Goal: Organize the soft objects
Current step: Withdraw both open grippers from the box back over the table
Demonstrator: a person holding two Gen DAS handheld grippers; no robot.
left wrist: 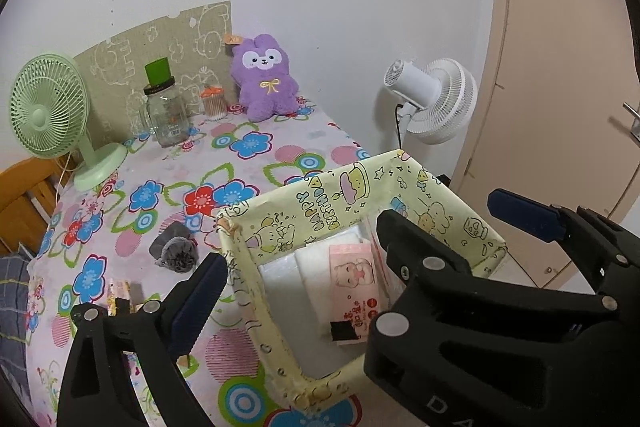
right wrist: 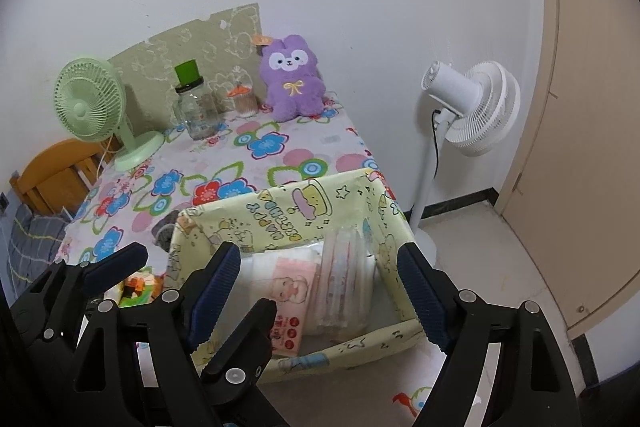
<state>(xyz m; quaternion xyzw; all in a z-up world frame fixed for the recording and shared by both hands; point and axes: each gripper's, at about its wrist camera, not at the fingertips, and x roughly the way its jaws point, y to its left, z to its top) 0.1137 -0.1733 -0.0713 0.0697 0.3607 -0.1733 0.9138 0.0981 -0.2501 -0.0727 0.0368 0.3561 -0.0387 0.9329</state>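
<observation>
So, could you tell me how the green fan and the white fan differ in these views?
The green fan stands on the flowered tablecloth on a short stem; the white fan stands on the floor beside the table on a tall pole. The green fan's grille faces towards the cameras; the white fan shows its motor housing, with its grille turned away to the right. A black cord hangs from the white fan; a pale one trails by the green fan. Both have round grilles.

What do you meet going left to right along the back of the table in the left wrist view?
Green fan → glass jar → cotton swab container → purple plush → white fan, standing beyond the table's edge.
</observation>
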